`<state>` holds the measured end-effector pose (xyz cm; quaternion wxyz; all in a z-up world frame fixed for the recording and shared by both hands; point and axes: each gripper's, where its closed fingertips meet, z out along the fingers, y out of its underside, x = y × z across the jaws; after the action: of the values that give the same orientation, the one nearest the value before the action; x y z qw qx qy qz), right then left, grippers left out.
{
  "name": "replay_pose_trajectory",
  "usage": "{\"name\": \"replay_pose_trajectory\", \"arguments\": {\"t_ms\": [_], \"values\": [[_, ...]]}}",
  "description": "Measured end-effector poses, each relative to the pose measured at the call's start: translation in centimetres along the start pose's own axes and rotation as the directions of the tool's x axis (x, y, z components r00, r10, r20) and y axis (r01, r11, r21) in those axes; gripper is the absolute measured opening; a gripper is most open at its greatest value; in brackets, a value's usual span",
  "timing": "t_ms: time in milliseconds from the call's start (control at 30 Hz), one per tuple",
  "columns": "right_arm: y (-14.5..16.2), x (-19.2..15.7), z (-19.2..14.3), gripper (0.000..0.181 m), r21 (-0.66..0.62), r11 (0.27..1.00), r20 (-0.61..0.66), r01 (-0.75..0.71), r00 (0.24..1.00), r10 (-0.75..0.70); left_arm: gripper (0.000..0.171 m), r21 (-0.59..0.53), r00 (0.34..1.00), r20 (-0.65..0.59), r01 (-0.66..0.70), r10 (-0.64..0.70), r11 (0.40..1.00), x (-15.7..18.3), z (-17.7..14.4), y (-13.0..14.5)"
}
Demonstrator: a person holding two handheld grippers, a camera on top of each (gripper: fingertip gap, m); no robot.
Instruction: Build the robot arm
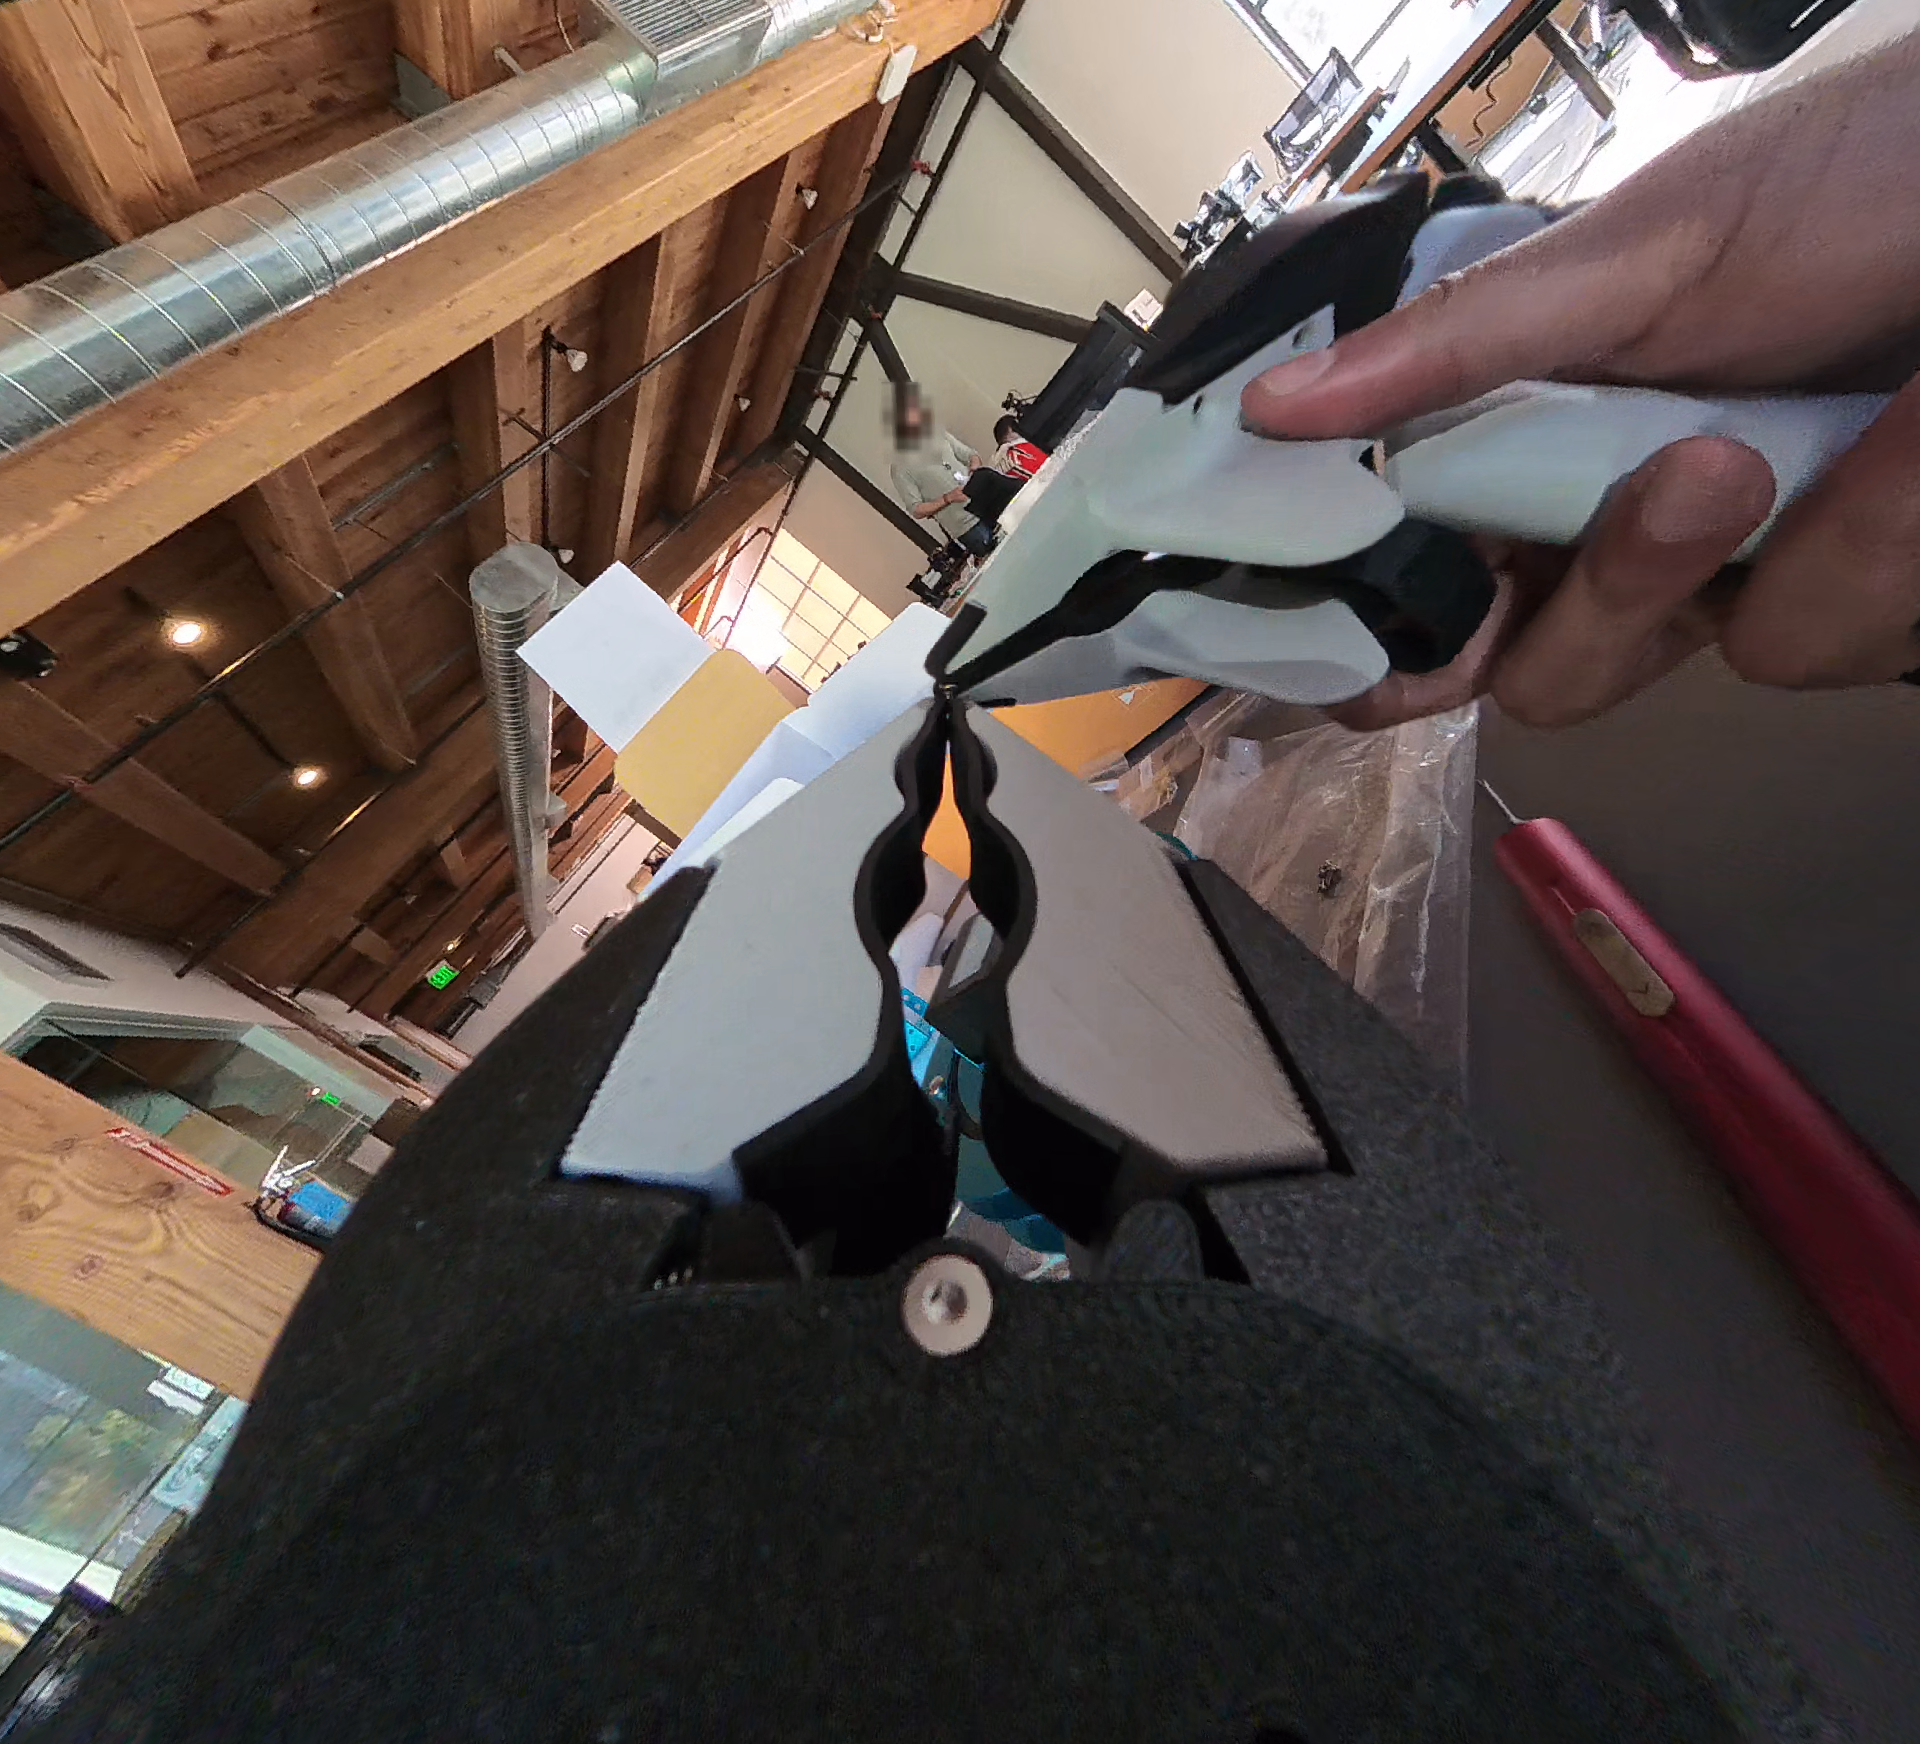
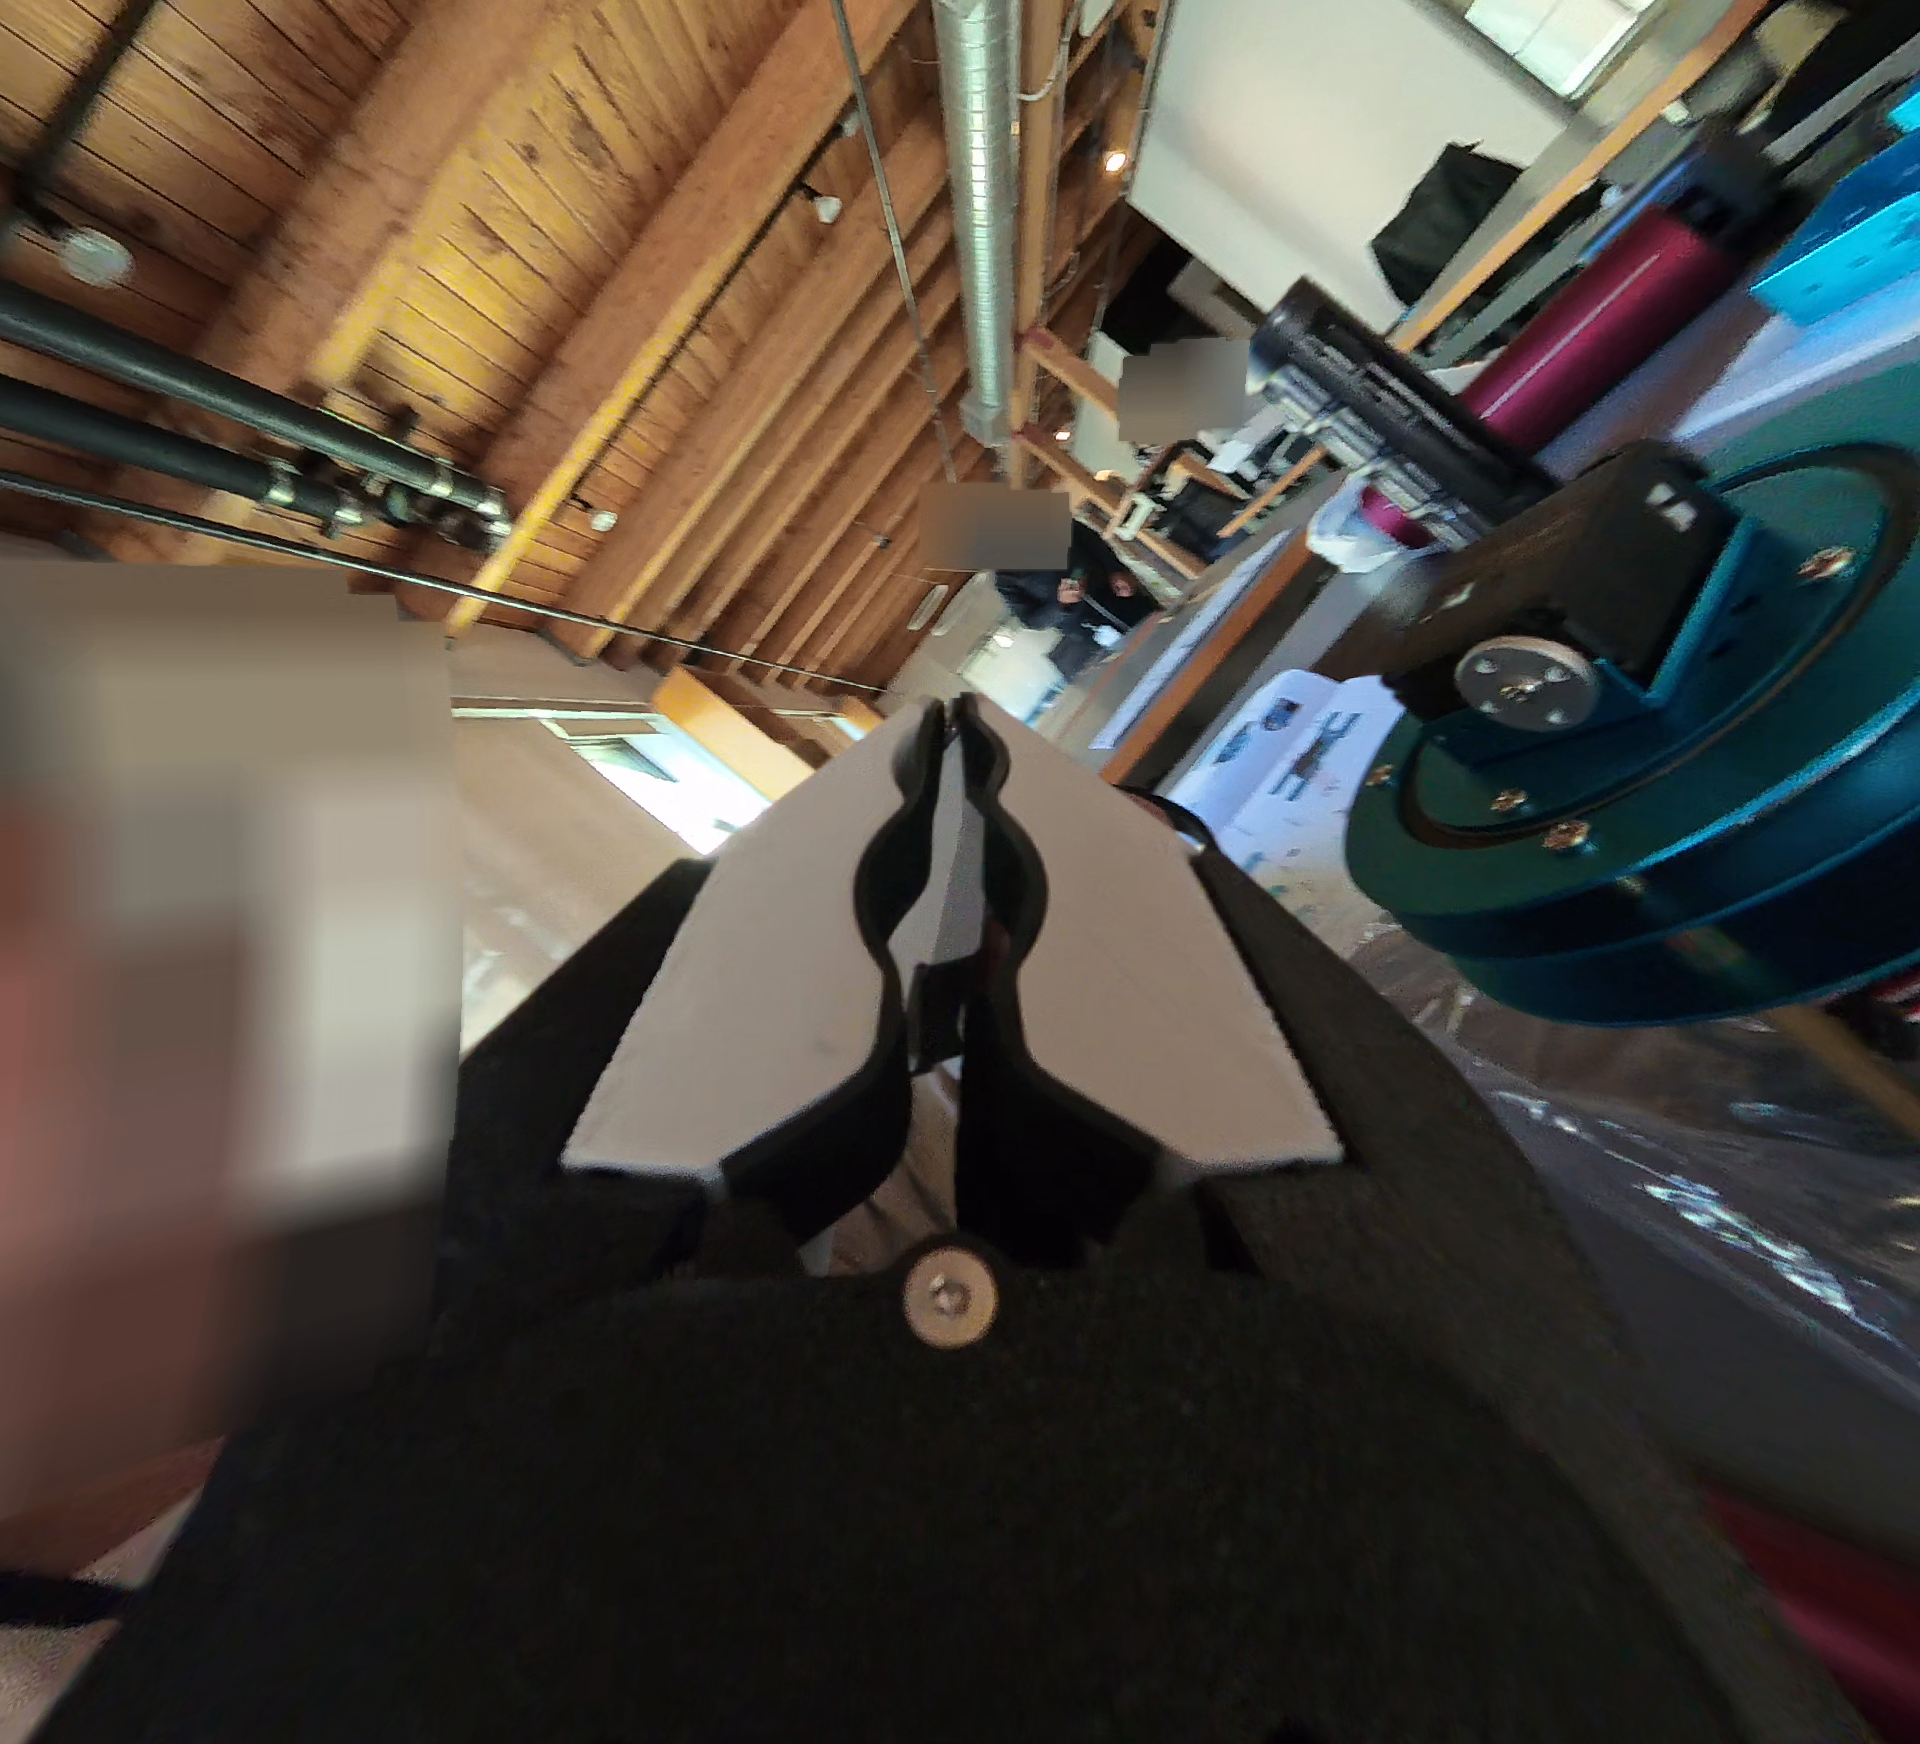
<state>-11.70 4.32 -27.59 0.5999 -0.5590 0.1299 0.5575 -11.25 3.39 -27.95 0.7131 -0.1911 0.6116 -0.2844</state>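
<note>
In the left wrist view my left gripper (image 1: 948,715) is shut with its pads together; I see nothing between them. My right gripper (image 1: 943,674), held by a hand (image 1: 1662,447), comes in from the right, and its tips almost touch the left tips. A tiny brass-coloured piece (image 1: 947,687) sits pinched at the right gripper's tip, just above the left tips. In the right wrist view my right gripper (image 2: 953,709) is shut and points up toward the wooden ceiling. Both grippers are raised above the dark table (image 1: 1714,811).
A long red tube (image 1: 1714,1071) and a clear plastic bag (image 1: 1351,842) lie on the table. A teal disc assembly (image 2: 1662,811) with a black motor block (image 2: 1558,572) and brass screws stands at right, near a white printed sheet (image 2: 1288,759) and a magenta cylinder (image 2: 1590,312). People stand far off. The grippers are tip to tip, or close to it.
</note>
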Motion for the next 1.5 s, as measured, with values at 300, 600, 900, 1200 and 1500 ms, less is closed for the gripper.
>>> {"name": "replay_pose_trajectory", "arguments": {"t_ms": [300,600,900,1200,1500], "values": [[-1.1,0.9,-1.5,0.0,-0.035,0.955,-0.206,0.296,0.933,-0.296,0.0,-0.005,1.0,-0.021,-0.007,0.007,1.0,0.5,0.2,0.3],[0.3,1.8,-4.5,0.023,-0.481,0.473,-0.284,0.738,0.38,-0.881,0.0,0.008,0.97,-0.027,-0.24,0.24,0.971,2.0,0.1,0.9],[-1.0,1.1,-5.8,0.029,-0.352,0.322,-0.378,0.879,0.181,-0.908,0.0,-0.001,0.965,-0.048,-0.259,0.259,0.966,2.6,0.2,1.4],[2.0,0.9,-4.7,0.013,-0.364,0.325,-0.235,0.873,0.251,-0.939,0.0,0.018,0.929,-0.081,-0.36,0.36,0.933,4.1,0.0,1.7],[3.5,2.1,-4.1,0.004,-0.442,0.304,-0.178,0.844,0.249,-0.952,0.0,0.067,0.887,-0.093,-0.447,0.452,0.892,5.4,-0.4,1.0]]}}
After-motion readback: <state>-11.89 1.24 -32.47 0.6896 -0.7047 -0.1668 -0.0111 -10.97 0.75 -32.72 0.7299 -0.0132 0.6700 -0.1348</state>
